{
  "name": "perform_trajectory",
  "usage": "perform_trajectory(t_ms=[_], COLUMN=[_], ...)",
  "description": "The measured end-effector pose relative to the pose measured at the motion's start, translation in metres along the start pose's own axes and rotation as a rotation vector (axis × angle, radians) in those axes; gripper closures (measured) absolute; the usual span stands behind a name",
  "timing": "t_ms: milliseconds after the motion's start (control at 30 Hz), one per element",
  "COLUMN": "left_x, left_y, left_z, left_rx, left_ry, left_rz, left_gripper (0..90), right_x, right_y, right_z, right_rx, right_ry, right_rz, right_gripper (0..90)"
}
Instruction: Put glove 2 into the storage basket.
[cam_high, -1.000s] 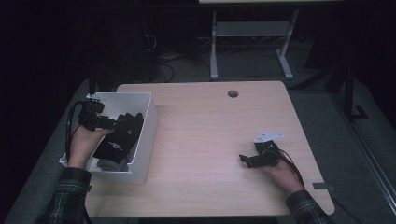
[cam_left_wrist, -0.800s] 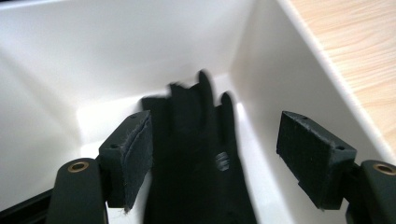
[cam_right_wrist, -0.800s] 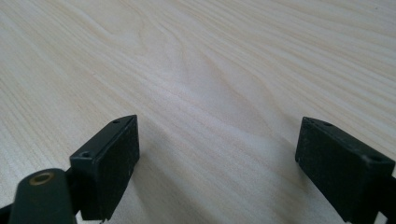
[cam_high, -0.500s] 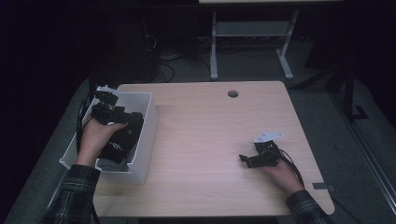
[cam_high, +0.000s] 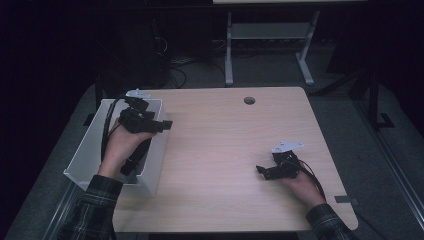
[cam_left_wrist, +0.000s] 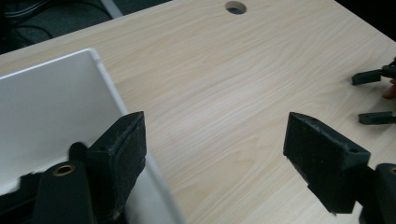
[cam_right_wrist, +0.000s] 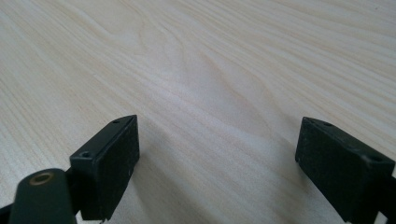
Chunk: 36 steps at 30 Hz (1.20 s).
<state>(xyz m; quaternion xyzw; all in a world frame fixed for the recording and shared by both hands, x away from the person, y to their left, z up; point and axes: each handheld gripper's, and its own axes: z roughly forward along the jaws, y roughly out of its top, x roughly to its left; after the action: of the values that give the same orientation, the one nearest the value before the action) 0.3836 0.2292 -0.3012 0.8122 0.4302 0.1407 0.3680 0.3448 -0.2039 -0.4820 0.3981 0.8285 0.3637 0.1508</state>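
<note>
My left gripper (cam_high: 165, 124) hovers over the right wall of a white bin (cam_high: 87, 150) at the table's left edge, pointing right across the table. In the left gripper view its gripper (cam_left_wrist: 215, 140) stands open with only bare wood and the bin's wall (cam_left_wrist: 56, 102) between the jaws; they have just been opening. A dark thing (cam_high: 132, 162) lies in the bin, partly under the hand; what it is I cannot tell. My right gripper (cam_high: 262, 171) rests low on the table at the right, open (cam_right_wrist: 217, 140), nothing between its pads.
The light wooden table (cam_high: 225, 150) has a round cable hole (cam_high: 249, 100) near its far edge. A metal frame (cam_high: 270, 45) stands on the dark floor beyond the table. The right gripper (cam_left_wrist: 371, 97) also appears at the right edge of the left gripper view.
The left hand has lifted out of the bin and moved toward the far end and to the right, over the bin's right wall. The right hand has stayed put.
</note>
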Motion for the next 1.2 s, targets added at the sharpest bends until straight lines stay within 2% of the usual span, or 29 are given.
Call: perform_trajectory(t_ms=[633, 900, 1200], left_x=[-0.059, -0.079, -0.1], left_y=[0.007, 0.001, -0.013], left_z=[0.033, 0.052, 0.079], left_rx=[-0.019, -0.012, 0.012], left_ry=[-0.123, -0.174, -0.208], left_rz=[0.098, 0.13, 0.175], left_gripper=[16.9, 16.9, 16.1], right_x=[0.0, 0.0, 0.0], right_y=[0.0, 0.0, 0.0], right_z=[0.0, 0.0, 0.0], right_rx=[0.001, 0.001, 0.001], right_ry=[0.0, 0.0, 0.0], right_rz=[0.001, 0.001, -0.001], right_gripper=[13.6, 13.6, 13.6])
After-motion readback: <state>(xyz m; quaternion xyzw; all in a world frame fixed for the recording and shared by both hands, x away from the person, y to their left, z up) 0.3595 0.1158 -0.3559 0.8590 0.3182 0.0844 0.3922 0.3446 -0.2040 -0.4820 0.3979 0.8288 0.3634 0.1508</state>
